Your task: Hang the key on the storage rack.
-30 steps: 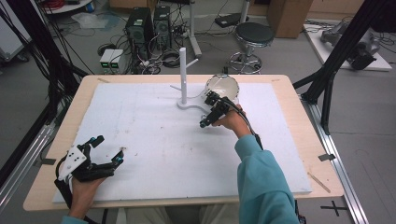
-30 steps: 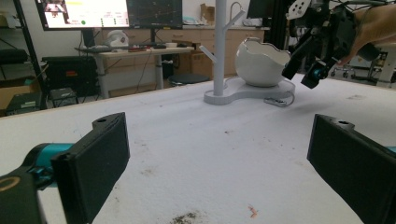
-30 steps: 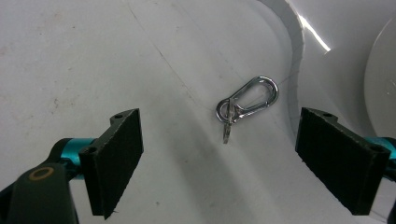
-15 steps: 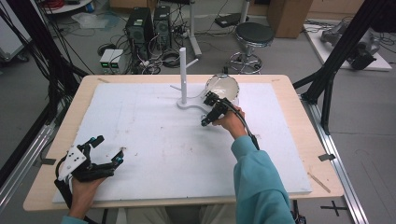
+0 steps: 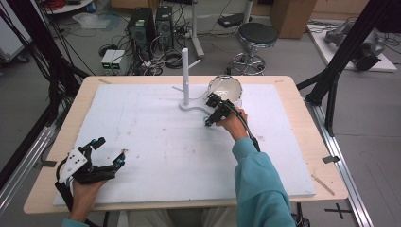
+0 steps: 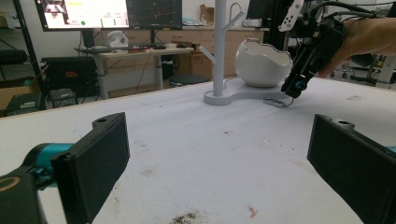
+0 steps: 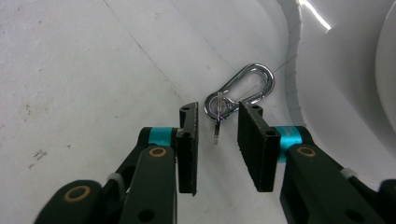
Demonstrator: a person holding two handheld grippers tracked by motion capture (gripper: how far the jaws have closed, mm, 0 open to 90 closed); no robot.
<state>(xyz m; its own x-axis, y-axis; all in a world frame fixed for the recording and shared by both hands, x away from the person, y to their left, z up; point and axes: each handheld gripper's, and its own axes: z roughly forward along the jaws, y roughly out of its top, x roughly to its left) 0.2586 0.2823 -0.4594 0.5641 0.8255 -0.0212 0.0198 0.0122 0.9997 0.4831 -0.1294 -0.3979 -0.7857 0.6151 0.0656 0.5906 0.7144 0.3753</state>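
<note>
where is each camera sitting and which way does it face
High view: above the person's side of the table, looking forward and down; both forearms and hands show.
Left gripper view: on the left gripper, low over the table, facing the white stand and bowl; its two jaws stand wide apart.
Right gripper view: on the right gripper, looking down at a metal clip; its jaws flank the ring.
Shared: the left gripper view and high view both show the right gripper, stand and bowl.

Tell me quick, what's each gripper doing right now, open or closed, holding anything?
Left gripper: open, holding nothing, resting near the table's front edge.
Right gripper: open, its fingers either side of the key ring on a metal carabiner, not clamped yet.
</note>
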